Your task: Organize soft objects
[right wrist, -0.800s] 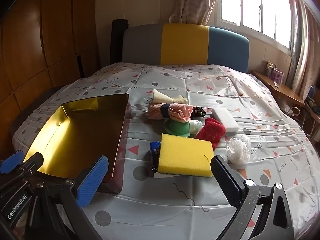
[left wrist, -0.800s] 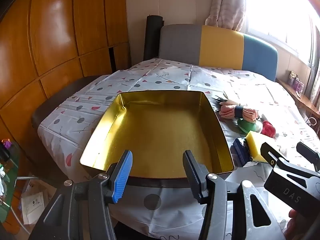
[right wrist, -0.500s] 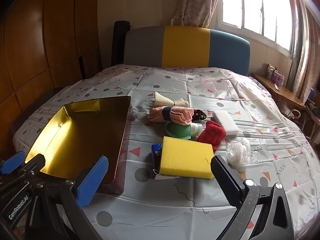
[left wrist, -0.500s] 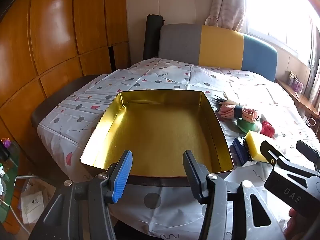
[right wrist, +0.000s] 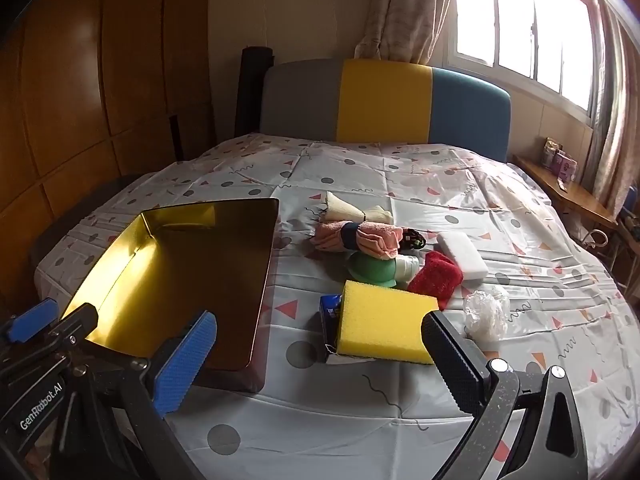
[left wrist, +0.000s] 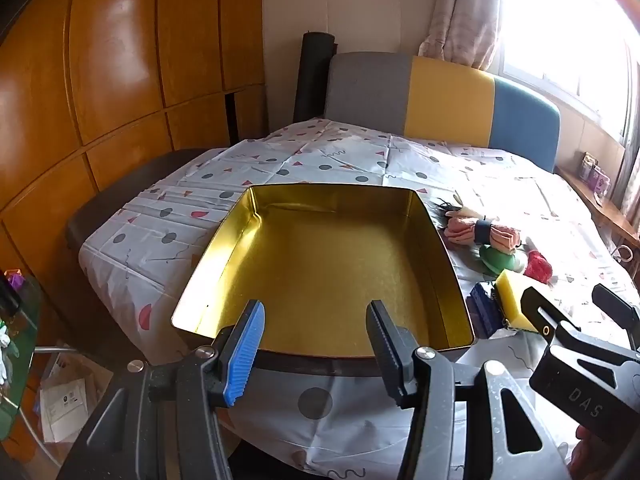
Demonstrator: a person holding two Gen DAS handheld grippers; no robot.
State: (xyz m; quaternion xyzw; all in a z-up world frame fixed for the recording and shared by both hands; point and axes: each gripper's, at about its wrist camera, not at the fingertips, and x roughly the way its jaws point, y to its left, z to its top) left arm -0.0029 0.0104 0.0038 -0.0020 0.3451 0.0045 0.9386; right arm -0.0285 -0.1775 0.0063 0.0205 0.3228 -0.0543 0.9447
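Observation:
An empty gold tin tray (left wrist: 320, 264) lies on the patterned bed sheet, and my left gripper (left wrist: 314, 354) hovers open just before its near wall, with nothing between the pads. To the tray's right is a heap of soft things: a yellow sponge (right wrist: 384, 328), a pink towel roll (right wrist: 360, 236), a cream cloth (right wrist: 348, 212), a red cloth (right wrist: 436, 276), a white foam block (right wrist: 462, 254) and a crumpled clear bag (right wrist: 486, 312). My right gripper (right wrist: 320, 360) stands wide open and empty just short of the yellow sponge. The gold tray (right wrist: 176, 272) shows at its left.
A green bowl-like object (right wrist: 370, 270) and a blue packet (right wrist: 330, 312) sit among the heap. The headboard (right wrist: 384, 100) closes the far end and wooden cupboards (left wrist: 120, 80) line the left. A shelf (right wrist: 568, 192) runs under the window. The sheet's near edge drops off below both grippers.
The right wrist view has drifted slightly, so the heap sits a little lower and further right. Left view is unchanged, and both grippers keep the same opening.

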